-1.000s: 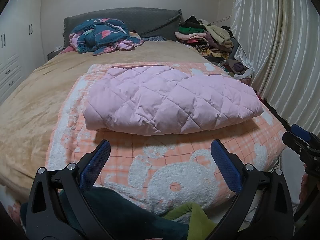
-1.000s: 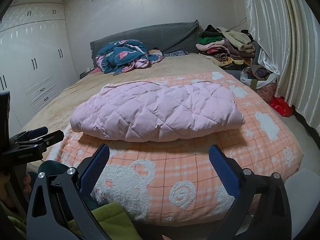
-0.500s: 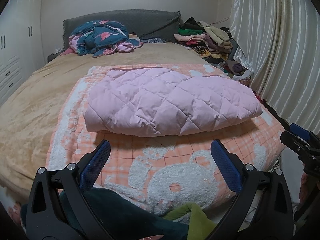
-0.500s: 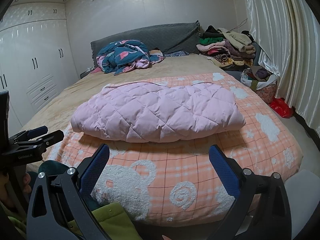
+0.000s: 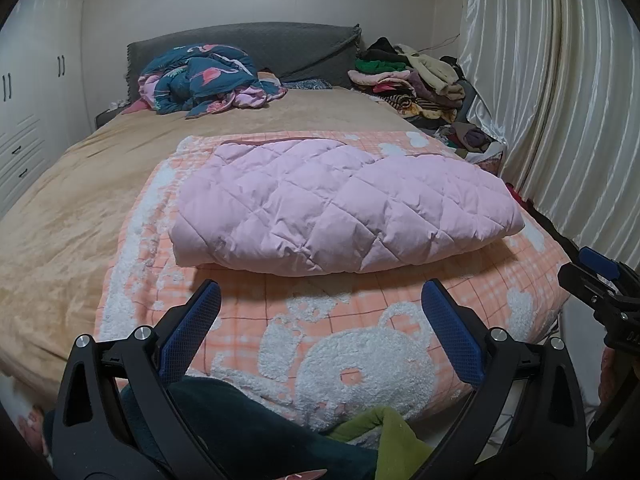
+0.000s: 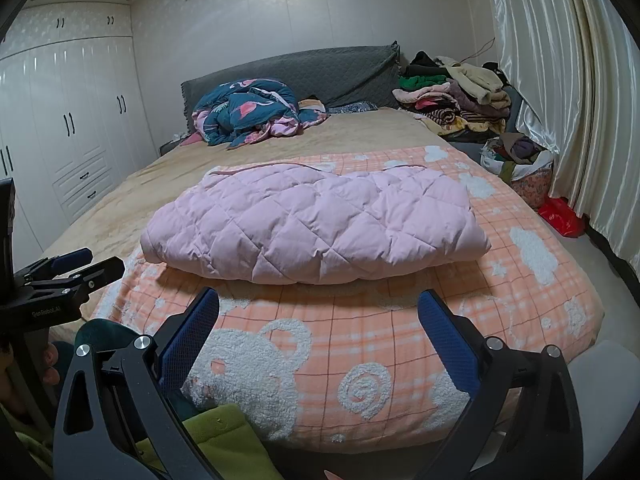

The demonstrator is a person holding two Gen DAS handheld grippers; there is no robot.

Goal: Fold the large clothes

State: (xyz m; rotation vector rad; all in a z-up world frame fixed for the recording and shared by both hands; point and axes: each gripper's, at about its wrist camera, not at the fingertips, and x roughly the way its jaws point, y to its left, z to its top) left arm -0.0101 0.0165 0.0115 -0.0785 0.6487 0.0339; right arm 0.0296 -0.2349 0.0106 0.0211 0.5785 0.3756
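While both pairs of blue-padded jaws are spread wide with nothing held, the left gripper (image 5: 320,316) and the right gripper (image 6: 318,324) are kept low in their frames, apart from the folded pink quilted coat (image 5: 340,208). That coat is laid at the frame centre on an orange checked bear blanket (image 5: 360,344), which is spread over a tan bed (image 5: 60,208). A teal flamingo-print quilt (image 5: 204,80) is bunched at upper left by the grey headboard (image 5: 272,44), and a pile of clothes (image 5: 408,80) is stacked at upper right.
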